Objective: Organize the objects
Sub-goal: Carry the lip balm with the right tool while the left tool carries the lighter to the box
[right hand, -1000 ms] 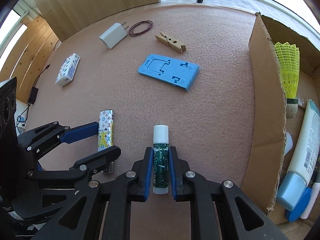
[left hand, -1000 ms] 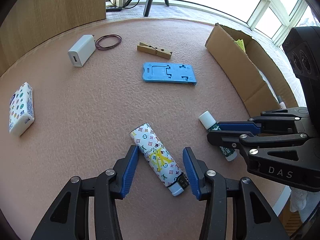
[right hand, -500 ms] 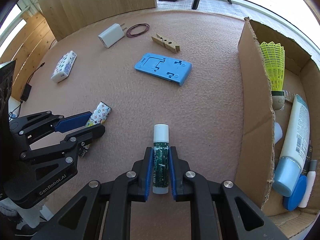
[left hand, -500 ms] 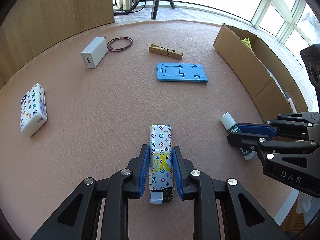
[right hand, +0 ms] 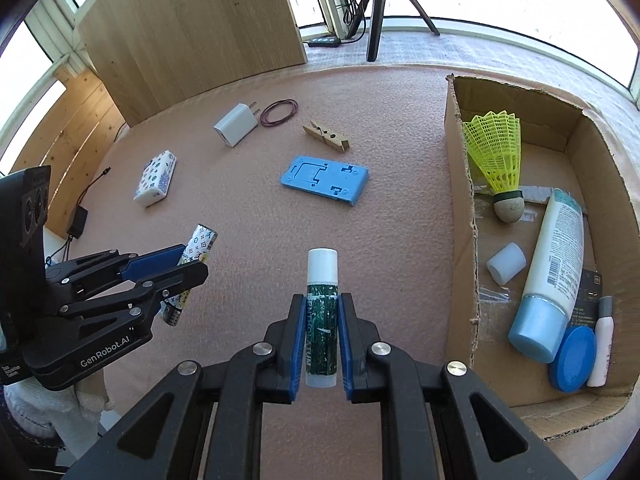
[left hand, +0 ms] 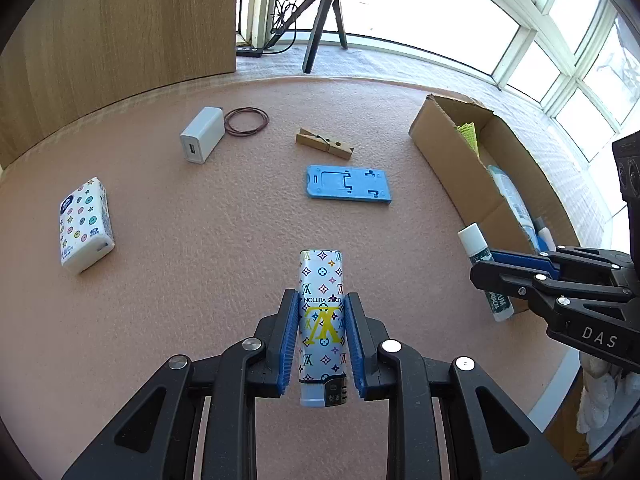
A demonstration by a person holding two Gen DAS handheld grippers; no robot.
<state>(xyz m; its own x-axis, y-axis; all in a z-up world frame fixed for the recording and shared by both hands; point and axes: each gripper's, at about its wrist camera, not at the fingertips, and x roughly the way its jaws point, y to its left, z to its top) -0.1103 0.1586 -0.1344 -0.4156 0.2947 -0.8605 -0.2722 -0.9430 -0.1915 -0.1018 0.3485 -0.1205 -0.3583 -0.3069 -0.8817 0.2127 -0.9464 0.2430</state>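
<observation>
Here the left gripper (left hand: 322, 340) is clamped on a monogram-printed lighter (left hand: 322, 320), its blue pads pressing both long sides, the metal end toward the camera and the far end pointing to 12 o'clock. The right gripper (right hand: 321, 336) likewise pinches a lip balm stick (right hand: 321, 316) (green label, white cap pointing away) between its pads. Both held items appear lifted above the pink felt mat (left hand: 200, 280); the lighter shows again in the right wrist view at 9 o'clock, tilted in the other gripper.

On the mat, a blue phone stand (left hand: 347, 184) lies flat near the centre, with a wooden clothespin (left hand: 325, 143) just beyond it at 12 o'clock. Toward 11 o'clock sit a white USB charger (left hand: 201, 135) and a maroon hair tie (left hand: 245, 121), close together. A printed tissue pack (left hand: 85, 224) lies at 9 o'clock.

The cardboard box (right hand: 460, 184) stands at 3 o'clock, holding a yellow shuttlecock (right hand: 498, 148), a white lotion tube (right hand: 552, 264), a blue round lid (right hand: 572, 354) and a small white cap (right hand: 506, 263).
</observation>
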